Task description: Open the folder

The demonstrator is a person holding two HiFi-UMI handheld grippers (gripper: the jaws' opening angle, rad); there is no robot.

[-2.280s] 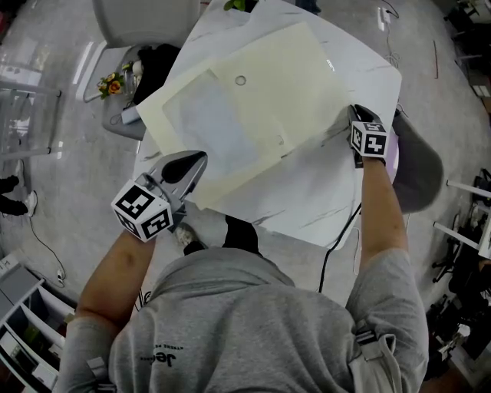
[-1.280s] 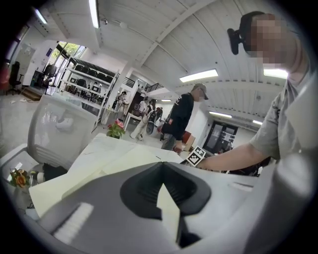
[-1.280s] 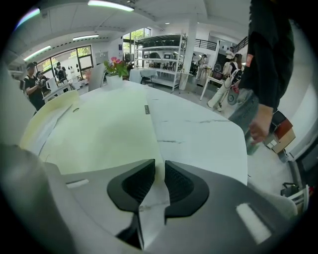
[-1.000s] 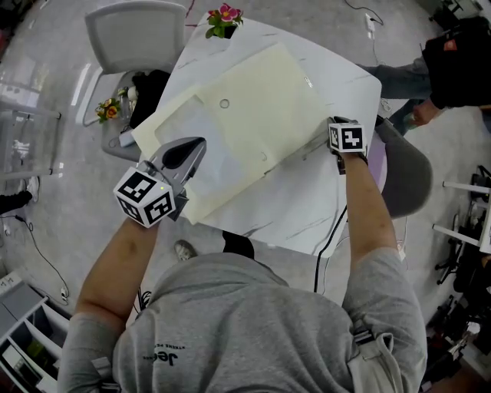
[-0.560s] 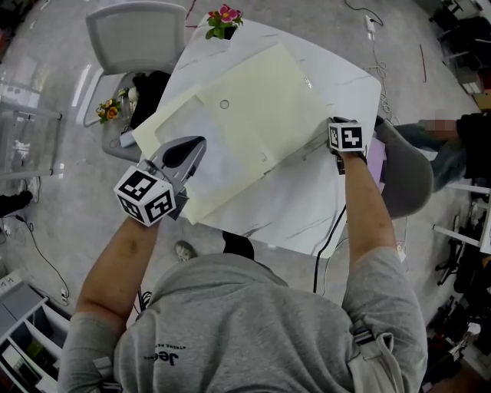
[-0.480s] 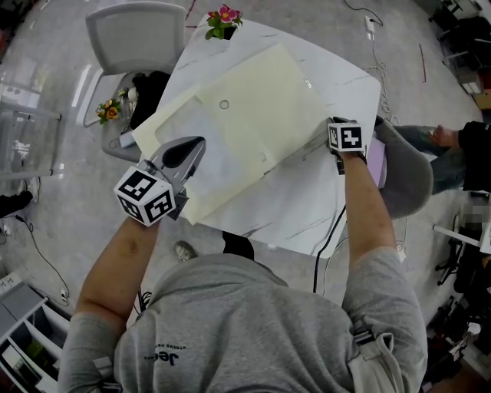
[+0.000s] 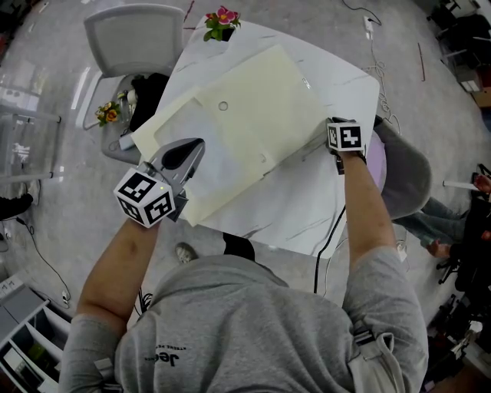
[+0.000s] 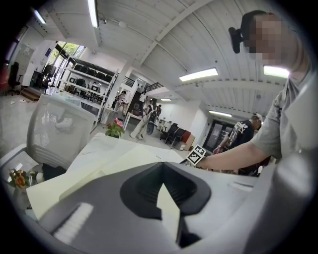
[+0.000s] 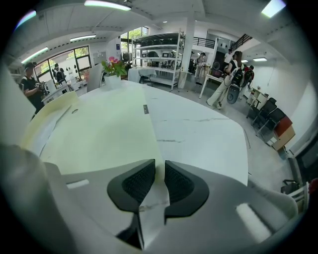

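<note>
the pale yellow flat folder (image 7: 261, 92) lies on the white marble table (image 7: 307, 207), in the upper middle of the head view. it sits turned, with one corner pointing to the top of the frame. its left corner pokes out past the table's edge.

your left gripper (image 7: 192, 151) is at the lower left side of the folder. in the left gripper view (image 8: 166, 198) the jaws are pressed together. a thin yellow sheet of the folder (image 8: 124, 158) sticks up between them, so this claw is pinching the folder.

your right gripper (image 7: 326, 144) is at the folder's right corner, in the right middle of the head view. in the right gripper view (image 9: 159, 173) the jaws are very close, with just a thin slit between them. the edge of the folder (image 9: 99, 134) runs right into that slit, so this claw is pinching that edge.

a pot of pink flowers (image 7: 222, 17) stands at the top end of the table. a grey chair (image 7: 134, 34) is at the upper left of the frame, beside the table.
</note>
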